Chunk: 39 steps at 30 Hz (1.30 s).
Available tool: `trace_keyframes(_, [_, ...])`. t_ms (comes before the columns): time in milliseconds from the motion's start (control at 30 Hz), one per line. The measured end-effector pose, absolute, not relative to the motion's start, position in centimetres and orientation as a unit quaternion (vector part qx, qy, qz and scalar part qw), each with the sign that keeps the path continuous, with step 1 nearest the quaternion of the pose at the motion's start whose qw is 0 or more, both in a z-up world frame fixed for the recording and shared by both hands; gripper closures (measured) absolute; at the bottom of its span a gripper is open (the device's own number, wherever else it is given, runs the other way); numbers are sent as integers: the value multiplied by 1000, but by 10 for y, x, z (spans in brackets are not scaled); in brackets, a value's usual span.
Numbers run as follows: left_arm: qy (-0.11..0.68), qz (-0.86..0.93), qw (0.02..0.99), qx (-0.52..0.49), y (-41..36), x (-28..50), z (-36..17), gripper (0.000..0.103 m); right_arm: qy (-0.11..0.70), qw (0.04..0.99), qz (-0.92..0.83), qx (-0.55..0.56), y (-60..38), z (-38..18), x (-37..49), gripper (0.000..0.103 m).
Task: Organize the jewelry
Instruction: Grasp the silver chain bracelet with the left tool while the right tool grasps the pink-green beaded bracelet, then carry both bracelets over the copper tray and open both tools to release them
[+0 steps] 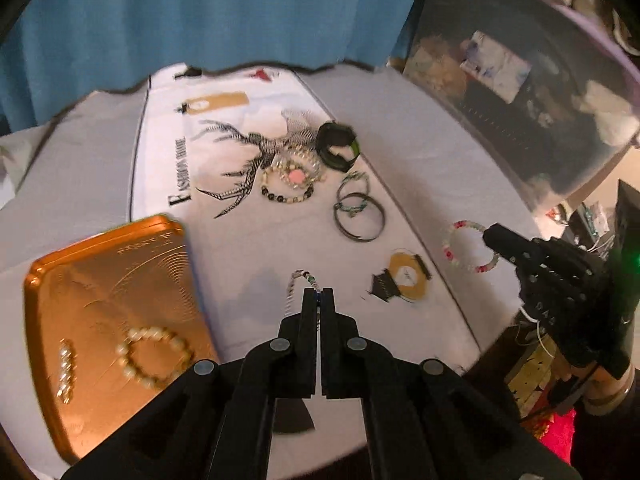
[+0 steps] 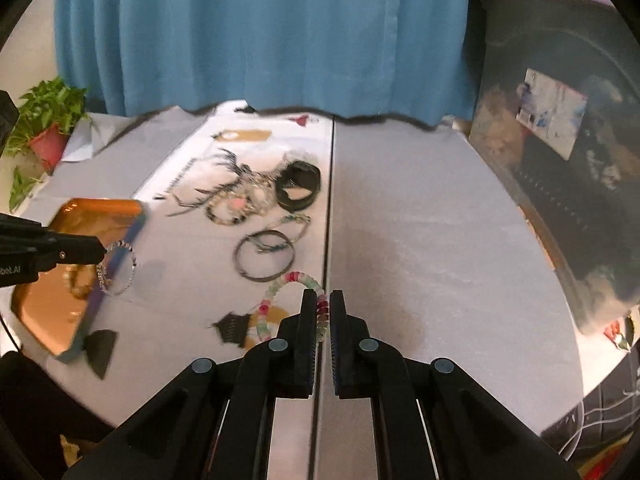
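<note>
My left gripper [image 1: 318, 294] is shut on a thin silver-and-dark bead bracelet [image 1: 300, 280], which hangs above the cloth beside the orange tin tray [image 1: 104, 280]; from the right wrist view the bracelet [image 2: 116, 268] dangles at the tray's edge [image 2: 132, 216]. The tray holds a pearl bracelet [image 1: 154, 356] and a sparkly strip [image 1: 66, 372]. My right gripper [image 2: 322, 300] is shut on a pink, white and green bead bracelet [image 2: 280, 292], lifted off the table; it also shows in the left wrist view [image 1: 472, 248].
On the white printed cloth [image 1: 168, 160] lie a black cuff [image 1: 338, 146], a pile of bead bracelets [image 1: 292, 178] and dark bangles with teal cord [image 1: 358, 210]. A storage bin [image 1: 520, 100] stands at the right. A potted plant [image 2: 48, 128] stands at the far left.
</note>
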<state>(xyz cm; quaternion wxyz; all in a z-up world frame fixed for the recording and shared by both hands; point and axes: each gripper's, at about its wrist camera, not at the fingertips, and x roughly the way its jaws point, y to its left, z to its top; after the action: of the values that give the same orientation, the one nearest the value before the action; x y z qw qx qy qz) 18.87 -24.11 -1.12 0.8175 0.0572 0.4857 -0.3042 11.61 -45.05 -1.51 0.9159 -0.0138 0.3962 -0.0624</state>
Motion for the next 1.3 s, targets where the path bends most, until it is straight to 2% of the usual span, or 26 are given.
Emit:
trace_keyframes(267, [448,-295,843,48,-192,112,27,103,387,921,-42,-9,-396,4,44,96])
trace_keyframes(733, [444,-239,863,11,-85,-6,27,103,411,910,42,-28,-293,-1,-62,96])
trace_keyframes(1300, [439,-233,867,-25,-49,-33,20,103,426,901,66,-54,-255,-3,-87,96])
